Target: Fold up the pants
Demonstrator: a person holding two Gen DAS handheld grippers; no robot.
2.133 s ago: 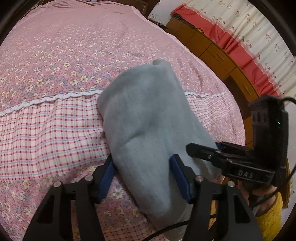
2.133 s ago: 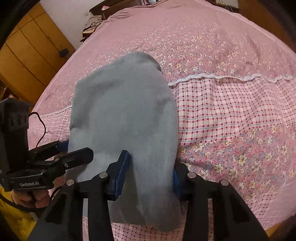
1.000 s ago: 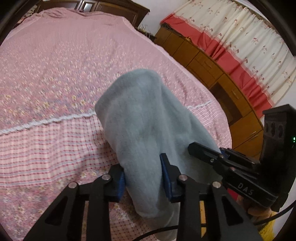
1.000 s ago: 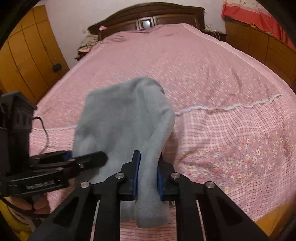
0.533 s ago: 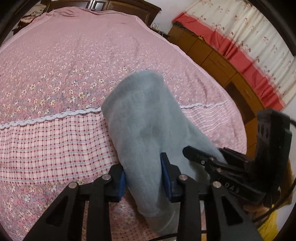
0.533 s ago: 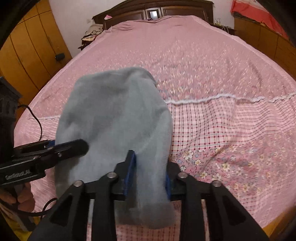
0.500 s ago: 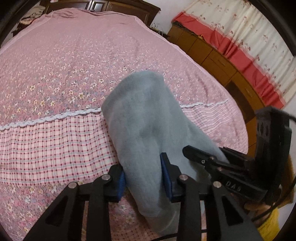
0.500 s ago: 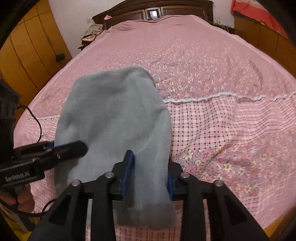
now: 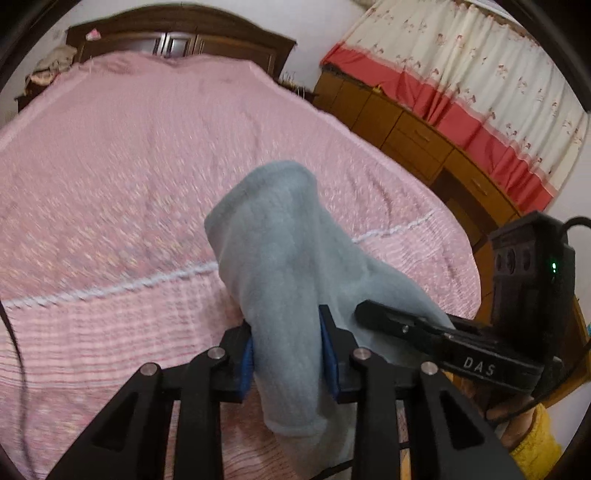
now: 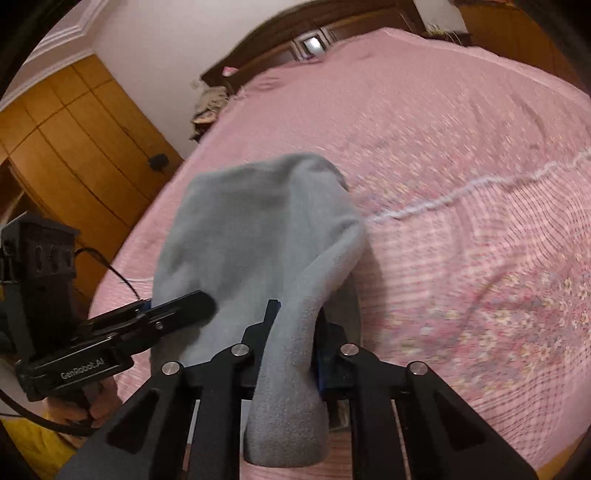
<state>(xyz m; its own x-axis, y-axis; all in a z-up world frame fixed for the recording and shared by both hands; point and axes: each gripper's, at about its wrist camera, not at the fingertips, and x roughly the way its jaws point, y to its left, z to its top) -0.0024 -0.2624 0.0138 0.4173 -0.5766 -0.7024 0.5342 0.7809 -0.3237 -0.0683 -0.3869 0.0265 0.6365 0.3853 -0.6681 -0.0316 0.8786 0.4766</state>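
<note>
Both claws are pointing steeply down over the bed [image 9: 110,184], side by side. The left claw [image 9: 286,356] is closing, its blue pads [image 9: 246,363] pinching a thick fold of the pants [image 9: 280,258]; the right claw [image 10: 293,350] is closing too, narrower, squeezing another fold of the pants [image 10: 258,236]. From the left camera the right claw is sitting at 4 o'clock, a yellow sleeve [image 9: 532,443] below it; from the right camera the left claw is lying at 8 o'clock.

The pants are grey, soft and fleecy, bunched into a rounded hump lifted at the near end and trailing onto the pink floral bedspread, which is turning checked below a white lace strip [image 9: 110,288]. A dark wooden headboard [image 9: 177,33] is standing at 12 o'clock, drawers [image 9: 424,136] and red-banded curtains [image 9: 461,74] at 2 o'clock. The cloth is hiding the bed beneath.
</note>
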